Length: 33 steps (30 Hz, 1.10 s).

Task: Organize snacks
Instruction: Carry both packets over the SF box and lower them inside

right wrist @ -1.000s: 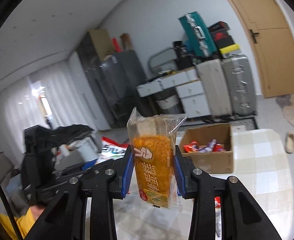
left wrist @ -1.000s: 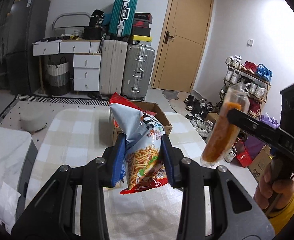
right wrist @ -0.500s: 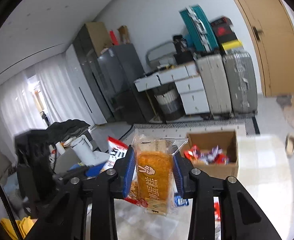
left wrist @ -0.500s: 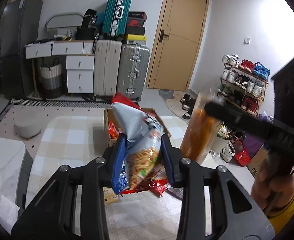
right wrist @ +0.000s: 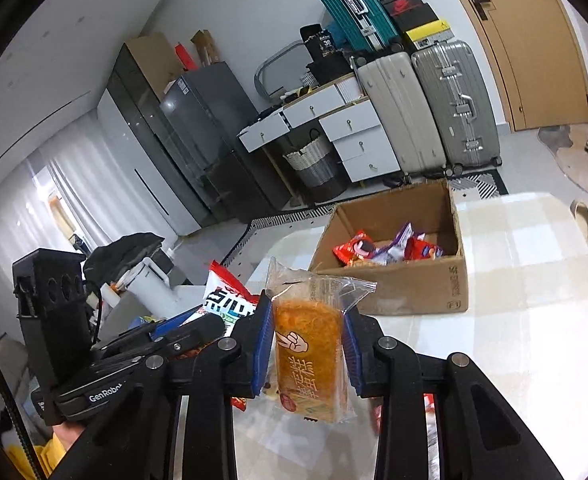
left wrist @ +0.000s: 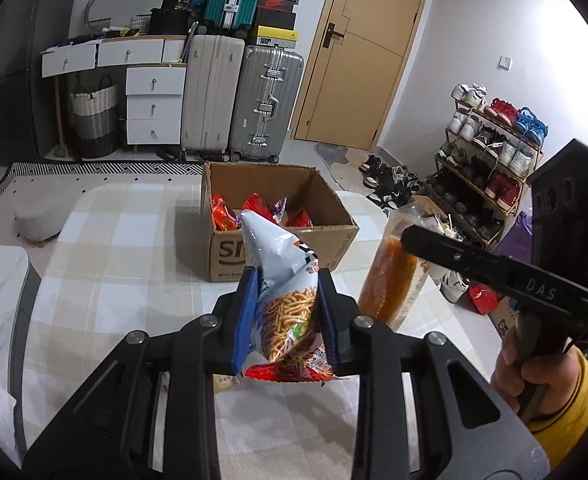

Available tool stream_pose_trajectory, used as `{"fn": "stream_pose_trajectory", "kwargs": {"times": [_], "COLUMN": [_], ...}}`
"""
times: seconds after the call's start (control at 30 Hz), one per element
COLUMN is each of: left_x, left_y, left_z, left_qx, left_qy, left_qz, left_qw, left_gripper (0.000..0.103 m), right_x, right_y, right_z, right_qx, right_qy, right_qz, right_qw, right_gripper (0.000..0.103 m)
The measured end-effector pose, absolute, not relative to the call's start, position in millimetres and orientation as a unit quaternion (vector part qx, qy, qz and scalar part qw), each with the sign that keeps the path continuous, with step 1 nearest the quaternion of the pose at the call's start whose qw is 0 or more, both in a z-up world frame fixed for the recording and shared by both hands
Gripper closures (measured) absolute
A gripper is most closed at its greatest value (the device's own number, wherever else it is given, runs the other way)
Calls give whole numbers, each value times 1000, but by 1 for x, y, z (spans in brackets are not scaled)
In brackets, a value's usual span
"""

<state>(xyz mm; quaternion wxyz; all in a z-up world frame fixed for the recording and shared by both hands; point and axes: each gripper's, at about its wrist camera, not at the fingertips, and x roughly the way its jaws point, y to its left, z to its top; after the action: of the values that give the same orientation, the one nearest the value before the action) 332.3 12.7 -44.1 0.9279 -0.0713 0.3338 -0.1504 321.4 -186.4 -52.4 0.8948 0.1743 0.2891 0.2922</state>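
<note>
Both snacks ride above the checked table (left wrist: 106, 248), short of the cardboard box (left wrist: 335, 204). The left gripper (left wrist: 288, 312) is tightening its jaws on the chip bag (left wrist: 284, 280); the right gripper (right wrist: 307, 344) is clamped hard on the wrapped orange cake (right wrist: 307, 340). Best to carry each over the near rim and release low onto the packets inside. One at a time looks wise: the box mouth is narrow, and the table's right edge lies close.

I'm tightening my left gripper (left wrist: 286, 316), its jaws closing on a chip bag (left wrist: 282, 280); my right gripper (right wrist: 307, 344) is clamping a cake packet (right wrist: 309, 348), both angling downward.
</note>
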Motion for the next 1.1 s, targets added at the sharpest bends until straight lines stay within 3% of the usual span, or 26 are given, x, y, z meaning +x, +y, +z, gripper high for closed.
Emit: {"fn": "stream_pose_trajectory", "kwargs": {"times": [0.53, 0.77, 1.1], "left_x": [420, 504, 603], "left_y": [5, 5, -12], "left_z": [14, 2, -58], "left_qx": [-52, -60, -49], "left_qy": [319, 359, 409], "left_qz": [-136, -129, -118], "left_qw": [937, 922, 904], "left_gripper": [78, 78, 77], "right_x": [402, 466, 540], "right_y": [-187, -183, -178], "right_z": [39, 19, -34], "right_qx": [140, 148, 142], "right_qy": [254, 291, 338], "right_qz": [282, 263, 236], "right_qw": [914, 908, 900], "right_gripper": [72, 72, 72]}}
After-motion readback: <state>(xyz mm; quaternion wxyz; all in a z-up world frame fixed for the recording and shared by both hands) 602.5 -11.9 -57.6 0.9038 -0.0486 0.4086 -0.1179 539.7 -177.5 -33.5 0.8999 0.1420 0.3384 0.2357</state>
